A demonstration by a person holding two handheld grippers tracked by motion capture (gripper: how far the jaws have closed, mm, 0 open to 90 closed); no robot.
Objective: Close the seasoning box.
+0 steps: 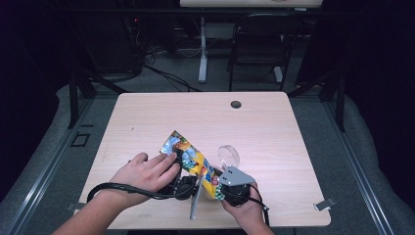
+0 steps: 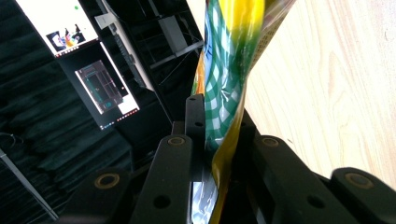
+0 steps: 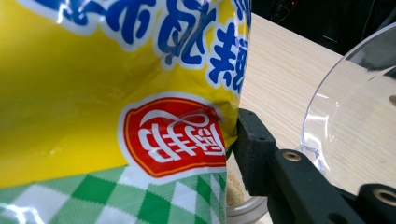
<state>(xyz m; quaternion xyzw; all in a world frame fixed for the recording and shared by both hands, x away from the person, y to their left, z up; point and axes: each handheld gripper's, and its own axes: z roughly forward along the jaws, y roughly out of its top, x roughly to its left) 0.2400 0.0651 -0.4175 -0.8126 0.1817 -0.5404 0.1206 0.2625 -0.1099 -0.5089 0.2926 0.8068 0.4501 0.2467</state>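
Left gripper [image 1: 180, 172] clamped tight on snack bag [image 1: 192, 161], pinching thin edge between jaws. Bag held above near half of table [image 1: 274, 127], long axis diagonal, top end pointing far-left, bottom end near-right. Right gripper [image 1: 226, 185] closed on bag's near-right end. Clear bowl [image 1: 229, 156] just beside bag, on right.

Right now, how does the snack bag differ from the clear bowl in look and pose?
The snack bag is opaque, printed yellow, blue and green; the bowl is clear and colourless. The bag is a soft, creased packet, while the bowl is rigid and round. The bag is pinched between the jaws of the left gripper and gripped by the right gripper; the bowl stands free on the table, untouched. Both are near the table's front edge.
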